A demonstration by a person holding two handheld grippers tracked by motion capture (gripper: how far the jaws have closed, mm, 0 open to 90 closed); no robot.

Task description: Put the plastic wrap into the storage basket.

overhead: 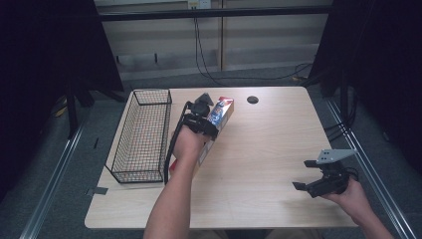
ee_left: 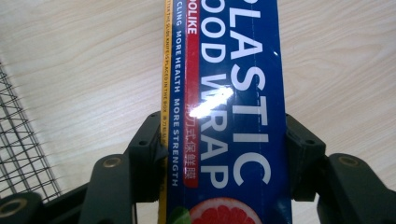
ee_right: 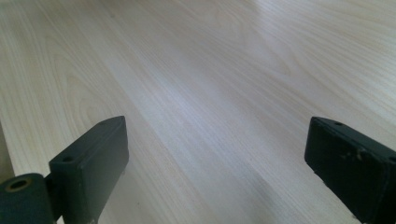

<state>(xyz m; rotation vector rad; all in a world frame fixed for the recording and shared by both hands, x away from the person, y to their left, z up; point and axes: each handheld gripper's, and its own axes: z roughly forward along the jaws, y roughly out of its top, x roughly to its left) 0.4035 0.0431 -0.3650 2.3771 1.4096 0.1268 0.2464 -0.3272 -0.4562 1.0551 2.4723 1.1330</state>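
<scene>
A long blue box of plastic wrap (overhead: 219,117) (ee_left: 229,107) with red and yellow edges is held a little above the light wooden table (overhead: 268,144). My left gripper (overhead: 201,122) (ee_left: 224,149) is shut on it, one jaw pressing each long side. To its left stands a black wire basket (overhead: 142,134) (ee_left: 18,158). My right gripper (overhead: 308,186) (ee_right: 217,158) is open near the table's front right corner, with bare wood between its jaws.
A round black cable hole (overhead: 253,99) sits near the table's far edge. Dark curtains stand at both sides, and cables run along the floor behind the table.
</scene>
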